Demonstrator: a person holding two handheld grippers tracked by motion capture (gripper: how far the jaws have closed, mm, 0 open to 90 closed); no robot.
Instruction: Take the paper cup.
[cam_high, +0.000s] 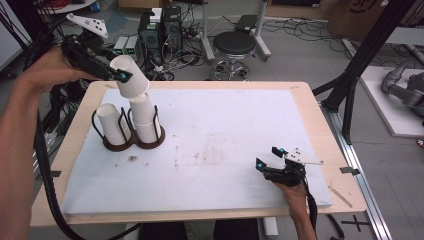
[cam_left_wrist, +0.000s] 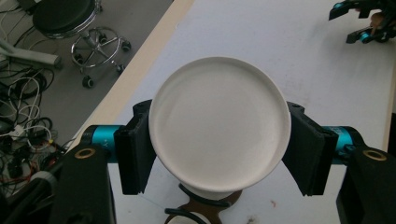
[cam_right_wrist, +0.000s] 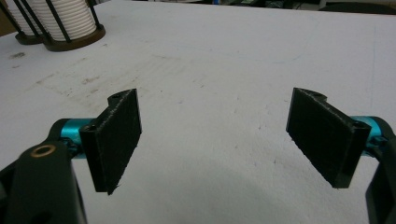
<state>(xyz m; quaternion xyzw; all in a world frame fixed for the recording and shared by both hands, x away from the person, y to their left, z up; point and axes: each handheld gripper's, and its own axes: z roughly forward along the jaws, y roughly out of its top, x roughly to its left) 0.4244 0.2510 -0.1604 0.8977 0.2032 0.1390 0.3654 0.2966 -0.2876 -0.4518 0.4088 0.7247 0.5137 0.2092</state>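
Your left gripper (cam_high: 121, 76) has its jaws closed on a white paper cup (cam_high: 129, 76), held tilted above the stack in the black cup holder (cam_high: 131, 142), at ten o'clock on the bench (cam_high: 210, 150). No writing is readable. In the left gripper view the cup's bottom faces you. Your right gripper (cam_high: 270, 157) rests at four o'clock, jaws wide apart and empty.

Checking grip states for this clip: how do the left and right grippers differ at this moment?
The left gripper is shut on a white paper cup; the right gripper is open, with nothing between its jaws. The left gripper is raised above the cup holder, while the right gripper sits low by the white table mat. Both have black jaws with teal fittings.
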